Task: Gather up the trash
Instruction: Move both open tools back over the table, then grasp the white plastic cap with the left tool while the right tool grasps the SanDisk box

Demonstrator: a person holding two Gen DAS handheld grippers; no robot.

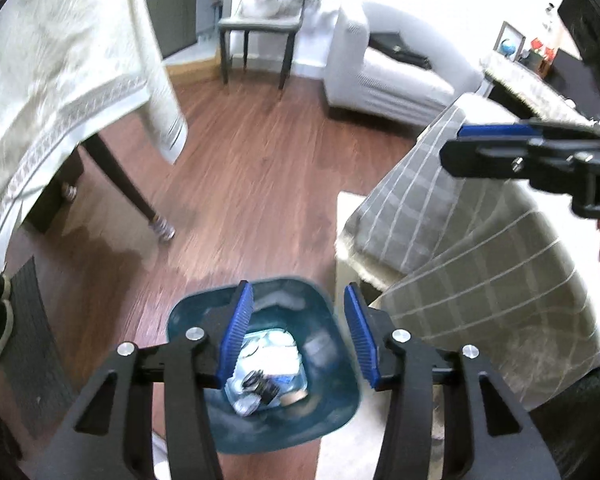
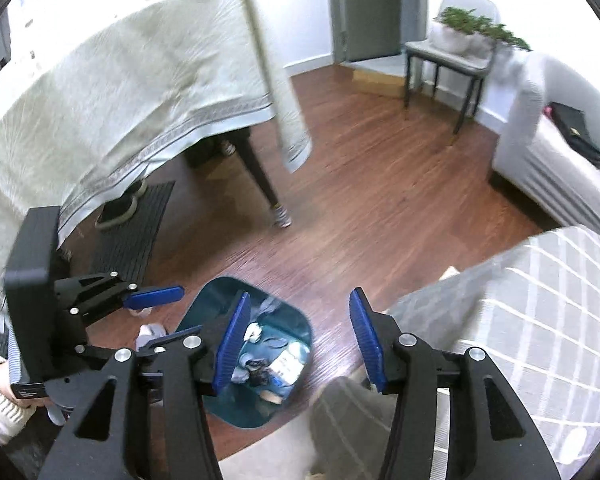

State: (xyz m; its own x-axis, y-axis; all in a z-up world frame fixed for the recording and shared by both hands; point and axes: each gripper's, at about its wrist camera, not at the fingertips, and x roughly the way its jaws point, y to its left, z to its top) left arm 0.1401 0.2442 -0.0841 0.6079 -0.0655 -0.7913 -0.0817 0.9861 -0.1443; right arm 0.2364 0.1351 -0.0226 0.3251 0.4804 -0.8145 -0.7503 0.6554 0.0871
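Both grippers hang above a teal plastic bin (image 1: 332,408) standing on the reddish-brown wood-plank floor (image 1: 260,184). The bin has a rounded-square mouth and glossy walls; at its bottom lies the trash (image 1: 266,376), a blurred heap of pale wrappers, a dark crumpled piece and a clear plastic tray.

In the left wrist view, low centre, the left gripper (image 1: 298,340) has its 2 ribbed blue pads on black angular arms; the jaws stand apart with nothing between them, the bin's mouth showing through the gap. The right gripper (image 2: 298,344), low centre in its own view, has its jaws apart as well and nothing between them.

In the upper left of the right wrist view a cream woven tablecloth (image 2: 120,92) with a patterned grey border drapes over the tabletop, a dark tapered leg (image 2: 260,176) beneath it. A grey blanket (image 1: 480,248) crossed by thin white lines fills the right side of the left wrist view. A white ribbed sofa (image 1: 396,76) sits in the upper right.
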